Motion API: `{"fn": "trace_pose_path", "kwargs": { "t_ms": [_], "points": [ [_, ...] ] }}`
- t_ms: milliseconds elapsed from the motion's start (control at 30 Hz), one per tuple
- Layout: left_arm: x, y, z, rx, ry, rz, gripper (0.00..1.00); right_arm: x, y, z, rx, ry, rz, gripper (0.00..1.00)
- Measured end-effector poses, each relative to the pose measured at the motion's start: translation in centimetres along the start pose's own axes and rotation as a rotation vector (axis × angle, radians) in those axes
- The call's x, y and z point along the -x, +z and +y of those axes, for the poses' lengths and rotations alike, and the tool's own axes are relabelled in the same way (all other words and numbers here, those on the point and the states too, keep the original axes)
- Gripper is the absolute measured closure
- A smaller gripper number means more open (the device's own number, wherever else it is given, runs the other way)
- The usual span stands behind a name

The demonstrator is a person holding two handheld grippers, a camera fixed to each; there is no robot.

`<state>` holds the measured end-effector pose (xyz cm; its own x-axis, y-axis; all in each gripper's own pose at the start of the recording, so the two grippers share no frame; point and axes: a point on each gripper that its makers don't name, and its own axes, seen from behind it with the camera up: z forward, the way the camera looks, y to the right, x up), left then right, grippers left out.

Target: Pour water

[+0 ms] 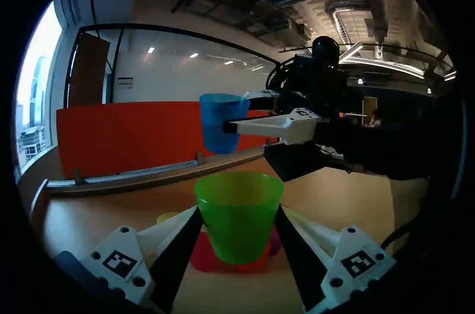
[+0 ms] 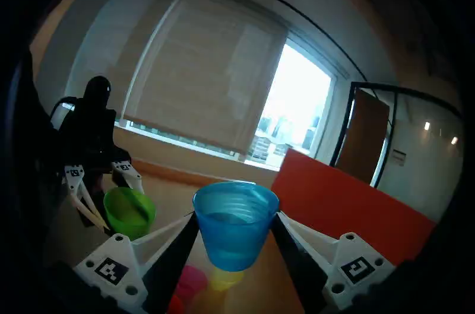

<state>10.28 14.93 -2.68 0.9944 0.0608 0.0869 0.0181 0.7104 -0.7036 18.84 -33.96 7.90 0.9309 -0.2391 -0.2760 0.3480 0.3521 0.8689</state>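
At the left edge of the left gripper view, a bright window (image 1: 35, 106) and a brown door (image 1: 86, 70) stand behind a long orange-red panel (image 1: 119, 130). Below them runs the wooden table (image 1: 332, 195). On it, low in the frame, lie a yellow piece (image 1: 166, 217), a red piece (image 1: 205, 256) and a pink piece (image 1: 275, 240), all partly hidden; what they are cannot be told. At bottom centre the left claw (image 1: 237, 212) is closed on a green cup (image 1: 239, 231), one finger pressing each side, and the cup stands upright. Just above it in the frame, the blue cup (image 1: 221, 127) hangs upright in the right claw (image 1: 237, 113), which reaches in from the dark right side with a finger on each side of the cup.

In the right gripper view, the left claw (image 2: 122, 210) sits at the left of the frame, gripping the green cup (image 2: 129, 213), whose open mouth faces the camera. At bottom centre the right claw (image 2: 236, 219) clamps the blue cup (image 2: 236, 237) between both fingers. The blue cup is upright and appears to hold some water. The two cups are apart. Beneath it the pink piece (image 2: 193, 281) and the yellow piece (image 2: 225, 278) show on the table. Higher up, a drawn blind (image 2: 202, 76) hangs left of the window (image 2: 291, 106). The panel (image 2: 350, 207) and the door (image 2: 362, 136) are to the right.
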Motion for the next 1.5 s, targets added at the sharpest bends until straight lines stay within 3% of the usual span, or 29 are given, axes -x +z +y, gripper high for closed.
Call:
{"fn": "trace_pose_path", "kwargs": {
  "t_ms": [567, 1500],
  "points": [
    [0.2, 0.2, 0.1, 0.01, -0.006, 0.001, 0.18, -2.9, 0.3, 0.2, -0.019, -0.176, 0.016, 0.13],
    [-0.1, 0.4, 0.4, 0.029, -0.005, 0.011, 0.18, -4.9, 0.7, -0.7, -0.059, -0.348, 0.017, 0.13]
  ]
}}
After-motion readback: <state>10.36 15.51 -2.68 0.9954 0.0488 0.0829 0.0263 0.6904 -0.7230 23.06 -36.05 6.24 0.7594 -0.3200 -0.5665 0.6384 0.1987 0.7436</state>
